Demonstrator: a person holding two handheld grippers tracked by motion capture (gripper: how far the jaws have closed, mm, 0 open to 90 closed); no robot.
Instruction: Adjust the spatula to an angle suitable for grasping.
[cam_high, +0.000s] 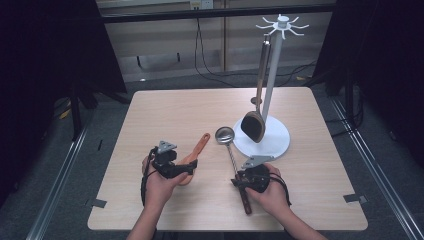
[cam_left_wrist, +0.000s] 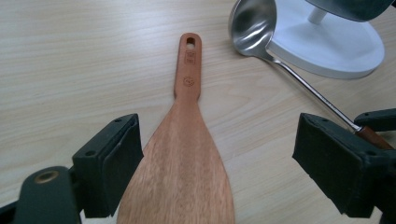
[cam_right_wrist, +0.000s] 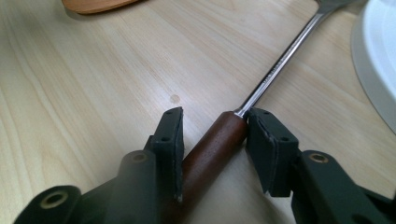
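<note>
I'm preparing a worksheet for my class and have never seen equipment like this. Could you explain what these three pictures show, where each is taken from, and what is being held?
A person sits at a pale wooden table holding hand-operated black tongs in each hand. The high view looks down from above; the other two come from cameras riding on each pair of tongs.

The left tongs are open around the broad blade of a flat reddish-brown wooden spatula, lying on the table. The right tongs sit around the dark wooden handle of a shiny steel ladle; whether they squeeze it yet is unclear.

Behind stands a white utensil rack with a round base, a dark spoon-like utensil hanging from it.
</note>
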